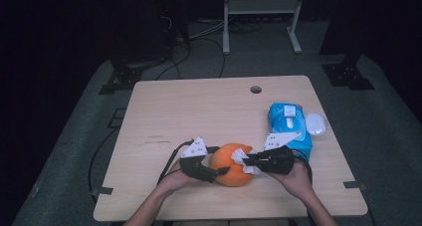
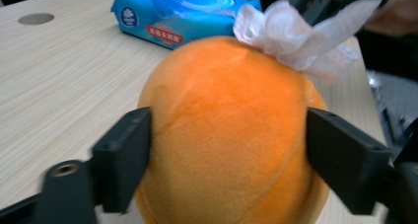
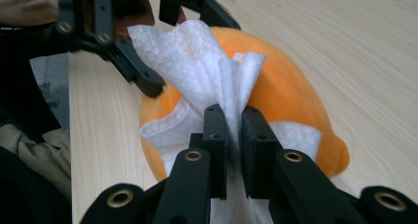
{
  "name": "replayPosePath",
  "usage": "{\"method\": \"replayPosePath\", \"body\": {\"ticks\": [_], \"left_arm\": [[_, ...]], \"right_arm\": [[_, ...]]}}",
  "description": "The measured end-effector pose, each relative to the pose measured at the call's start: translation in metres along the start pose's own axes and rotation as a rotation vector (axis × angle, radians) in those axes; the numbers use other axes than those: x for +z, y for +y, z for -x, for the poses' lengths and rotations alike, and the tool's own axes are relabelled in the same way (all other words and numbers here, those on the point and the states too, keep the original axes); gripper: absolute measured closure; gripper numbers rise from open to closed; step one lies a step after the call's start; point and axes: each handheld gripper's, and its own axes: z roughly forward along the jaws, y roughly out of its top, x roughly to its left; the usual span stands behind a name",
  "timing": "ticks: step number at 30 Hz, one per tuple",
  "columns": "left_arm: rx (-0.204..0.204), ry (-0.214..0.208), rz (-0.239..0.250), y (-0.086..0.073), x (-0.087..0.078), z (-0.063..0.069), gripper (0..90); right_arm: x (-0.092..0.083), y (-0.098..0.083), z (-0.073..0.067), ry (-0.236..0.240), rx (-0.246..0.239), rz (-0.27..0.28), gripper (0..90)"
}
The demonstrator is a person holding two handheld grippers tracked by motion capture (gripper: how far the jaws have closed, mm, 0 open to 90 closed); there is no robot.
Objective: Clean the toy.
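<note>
The high view looked down on the whole counter (image 1: pixel 199 106) from above; both gripper views sat close, sharing the orange plush toy (image 2: pixel 226 135) at centre frame.

A blue wet-wipes pack (image 2: pixel 177 12) at the far right of the counter (image 2: pixel 59 86) carries a red label with white Chinese characters, too blurred to read, and a small round white logo at its left end.

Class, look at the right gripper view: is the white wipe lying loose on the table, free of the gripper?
No: the right gripper pinches the white wipe between its closed jaws, draped against the orange plush toy.
</note>
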Motion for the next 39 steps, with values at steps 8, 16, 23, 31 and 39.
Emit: {"method": "replayPosePath", "body": {"ticks": [8,16,23,31,39], "left_arm": [[0.077,-0.009,0.008,0.005,0.001,0.011,27.2],[-0.062,-0.031,-0.014,0.000,0.006,0.000,5.6],[-0.014,-0.025,0.015,0.000,0.004,0.005,31.3],[0.118,0.091,0.079,0.005,0.006,0.015,32.6],[0.064,0.044,0.043,0.000,0.008,0.012,24.6]], "right_arm": [[0.000,0.014,-0.015,0.002,-0.058,0.040,81.6],[0.002,0.001,-0.006,0.062,-0.030,-0.007,81.6],[0.000,0.004,-0.008,0.048,-0.035,-0.006,81.6],[-0.017,0.014,-0.008,-0.039,-0.044,0.090,81.6],[-0.012,-0.002,0.009,-0.082,0.037,0.078,81.6]]}}
